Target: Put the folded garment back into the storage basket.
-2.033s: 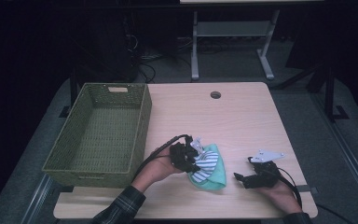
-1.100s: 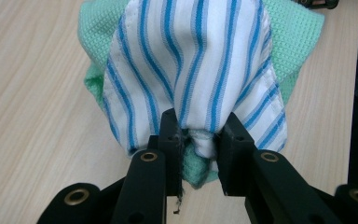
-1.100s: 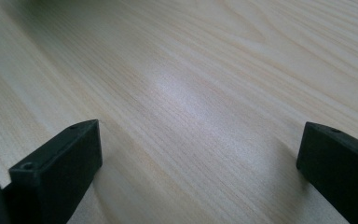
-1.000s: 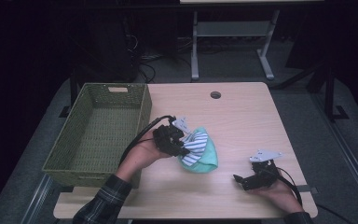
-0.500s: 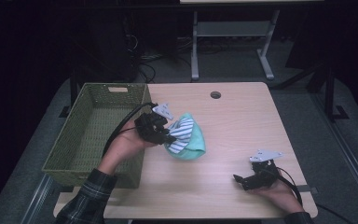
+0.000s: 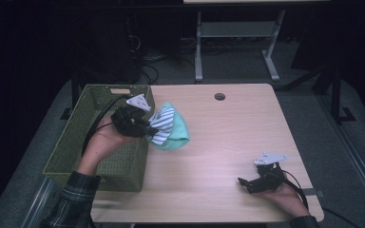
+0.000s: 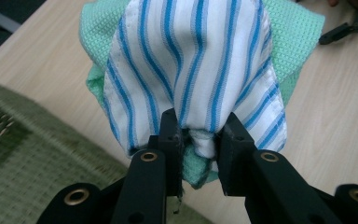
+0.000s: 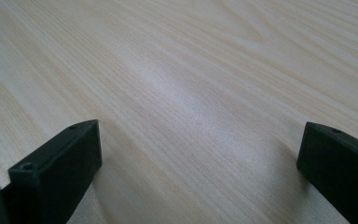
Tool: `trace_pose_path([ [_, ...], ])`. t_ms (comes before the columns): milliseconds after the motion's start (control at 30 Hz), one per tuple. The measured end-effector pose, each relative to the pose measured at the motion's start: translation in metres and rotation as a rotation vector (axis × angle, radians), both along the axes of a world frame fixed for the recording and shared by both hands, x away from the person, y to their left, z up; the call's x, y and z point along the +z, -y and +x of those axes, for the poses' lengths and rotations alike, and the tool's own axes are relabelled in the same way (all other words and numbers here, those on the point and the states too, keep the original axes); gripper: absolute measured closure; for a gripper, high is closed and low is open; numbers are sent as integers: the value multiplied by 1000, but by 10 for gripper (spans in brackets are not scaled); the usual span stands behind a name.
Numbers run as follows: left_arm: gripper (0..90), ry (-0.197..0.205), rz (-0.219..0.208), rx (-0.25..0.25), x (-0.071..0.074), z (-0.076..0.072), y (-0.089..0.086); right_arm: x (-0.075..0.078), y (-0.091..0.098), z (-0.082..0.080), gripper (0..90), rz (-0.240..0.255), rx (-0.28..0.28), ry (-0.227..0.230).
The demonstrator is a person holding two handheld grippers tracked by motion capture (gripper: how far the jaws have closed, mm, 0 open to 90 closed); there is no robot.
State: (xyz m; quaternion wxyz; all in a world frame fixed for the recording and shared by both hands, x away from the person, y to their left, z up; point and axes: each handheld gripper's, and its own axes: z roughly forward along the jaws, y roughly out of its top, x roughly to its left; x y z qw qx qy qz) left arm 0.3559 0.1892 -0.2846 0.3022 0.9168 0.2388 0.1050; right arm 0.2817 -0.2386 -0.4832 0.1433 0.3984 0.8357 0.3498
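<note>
The bundle of cloths (image 6: 168, 128) hangs in the air just beside the green woven basket (image 6: 76, 156), at that basket's right rim, clear of the tabletop (image 6: 228, 137) below. It is made up of a white cloth with blue stripes (image 7: 191, 70) lying over a mint-green waffle cloth (image 7: 291, 37); in the high view the green one wraps the side that faces away from the basket.

The left gripper (image 6: 140, 124) has the bundle: in the left gripper view its two black jaws stand only a little apart and pinch a gathered fold of the striped cloth, with a bit of the green cloth caught beneath. The gripper itself sits over the basket's right wall, held by a hand (image 6: 105, 140) whose plaid sleeve (image 6: 71, 199) comes in over the basket's near corner.

The right gripper (image 6: 247, 183) lies well apart from the basket, near the far right front corner of the tabletop, held low in the other hand (image 6: 285, 194). In the right gripper view its jaws stand wide apart with nothing between them but bare wood.
</note>
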Motion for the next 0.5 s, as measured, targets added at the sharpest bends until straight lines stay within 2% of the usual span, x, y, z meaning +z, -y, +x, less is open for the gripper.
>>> trace_pose_path([
  [200,735,17,-2,77,5,0,-24,0,0,0,0,0,0,0],
  [433,735,26,0,208,4,1,-48,0,0,0,0,0,0,-1],
  [500,735,28,5,229,4,2,-54,0,0,0,0,0,0,0],
])
